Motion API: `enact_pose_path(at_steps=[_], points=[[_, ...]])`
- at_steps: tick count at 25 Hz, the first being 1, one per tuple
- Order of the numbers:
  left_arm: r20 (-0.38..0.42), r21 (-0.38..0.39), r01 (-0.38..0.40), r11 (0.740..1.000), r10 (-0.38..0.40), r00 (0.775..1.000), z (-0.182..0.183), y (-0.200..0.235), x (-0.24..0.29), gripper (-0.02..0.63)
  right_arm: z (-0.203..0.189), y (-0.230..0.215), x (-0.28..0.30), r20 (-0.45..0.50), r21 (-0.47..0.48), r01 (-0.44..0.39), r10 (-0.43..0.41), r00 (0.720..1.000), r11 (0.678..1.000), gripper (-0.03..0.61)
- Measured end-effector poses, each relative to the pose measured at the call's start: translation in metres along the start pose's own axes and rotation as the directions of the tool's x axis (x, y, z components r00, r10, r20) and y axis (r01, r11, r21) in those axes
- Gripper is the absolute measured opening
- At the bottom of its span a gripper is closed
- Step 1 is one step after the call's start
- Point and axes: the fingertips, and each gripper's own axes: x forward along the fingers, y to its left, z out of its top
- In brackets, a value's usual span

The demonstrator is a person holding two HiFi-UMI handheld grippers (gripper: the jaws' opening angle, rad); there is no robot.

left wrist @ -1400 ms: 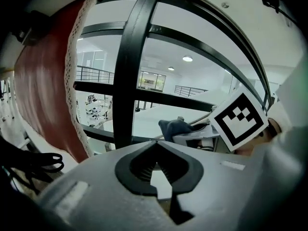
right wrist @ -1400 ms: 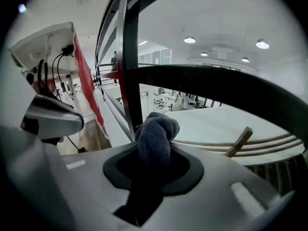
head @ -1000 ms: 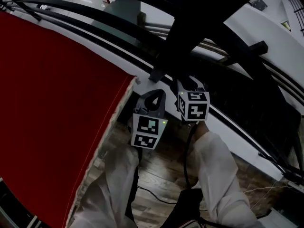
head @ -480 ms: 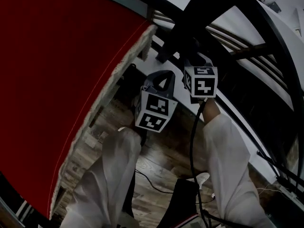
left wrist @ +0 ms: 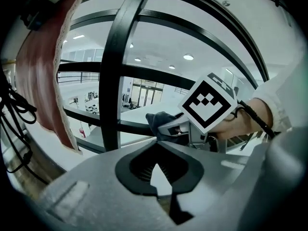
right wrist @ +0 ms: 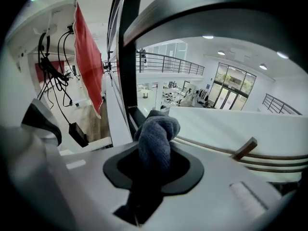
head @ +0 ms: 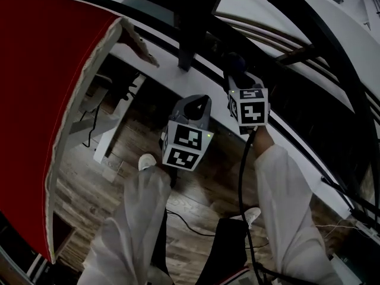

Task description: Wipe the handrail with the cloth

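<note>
Right gripper point(right wrist: 153, 177) clamped on a bunched grey cloth point(right wrist: 156, 136) that protrudes ahead of its jaws, just beneath the black handrail point(right wrist: 216, 13); left gripper point(left wrist: 161, 177) closed, empty, alongside; advisable: press the cloth firmly to the rail and follow its curve.

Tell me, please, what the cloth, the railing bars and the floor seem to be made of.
Cloth: soft dark grey knit fabric, judging by its ribbed, fuzzy texture. Railing bars: probably black-painted metal, smooth with a slight sheen. Floor: wood planks or wood-look laminate; grain and seams show.
</note>
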Motion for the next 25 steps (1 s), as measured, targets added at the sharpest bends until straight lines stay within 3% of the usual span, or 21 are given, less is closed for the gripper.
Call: enact_pose_path(at_steps=[16,25], points=[[-0.034,0.052,0.094,0.994,-0.092,0.995,0.004,-0.117,0.029,0.002,-0.097,-0.084,-0.075,-0.066,0.114,0.055,-0.048,0.997,0.992,0.097],[-0.061,0.107,0.143,0.984,-0.137,0.989,-0.001,-0.174,0.050,0.002,-0.136,-0.121,-0.102,-0.032,0.150,0.079,-0.075,0.997,0.986,0.098]])
